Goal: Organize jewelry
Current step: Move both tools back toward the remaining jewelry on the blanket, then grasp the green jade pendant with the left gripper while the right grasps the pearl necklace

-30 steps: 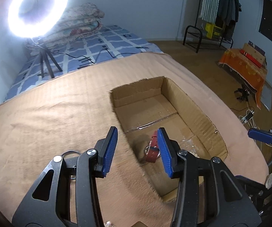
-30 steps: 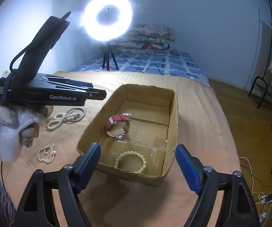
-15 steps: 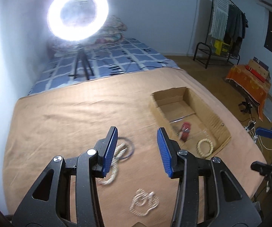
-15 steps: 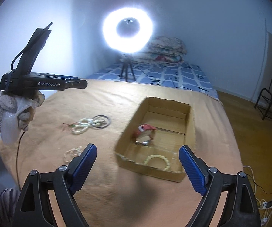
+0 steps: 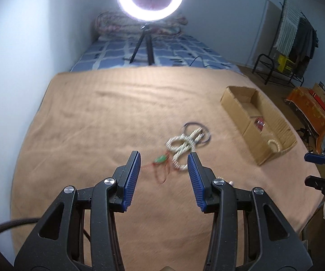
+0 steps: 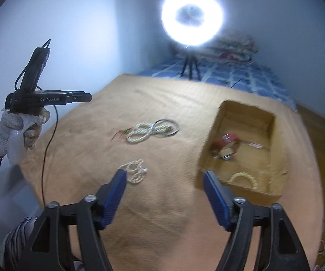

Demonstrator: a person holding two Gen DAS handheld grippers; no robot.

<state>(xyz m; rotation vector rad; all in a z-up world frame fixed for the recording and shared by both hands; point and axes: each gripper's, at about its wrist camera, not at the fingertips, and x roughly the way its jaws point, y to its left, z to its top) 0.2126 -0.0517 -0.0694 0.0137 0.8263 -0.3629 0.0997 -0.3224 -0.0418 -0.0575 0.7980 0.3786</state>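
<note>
Lying seemingly beyond left tool (image 5: pixel 164 169): necklace (image 5: pixel 184 145)

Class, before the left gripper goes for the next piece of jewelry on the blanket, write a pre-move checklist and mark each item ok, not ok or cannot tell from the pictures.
1. Left gripper open and empty: ok, jaws wide apart, nothing between them.
2. Right gripper open and empty: ok.
3. Target in view: ok, the long pearl necklace lies ahead of the left gripper on the blanket.
4. Target free of other pieces: not ok, it overlaps the dark bangles and the red cord.
5. Cardboard box open to receive: ok, the red bracelet and bead bracelet leave room.
6. Image sharp enough to aim: not ok, motion blur.
</note>
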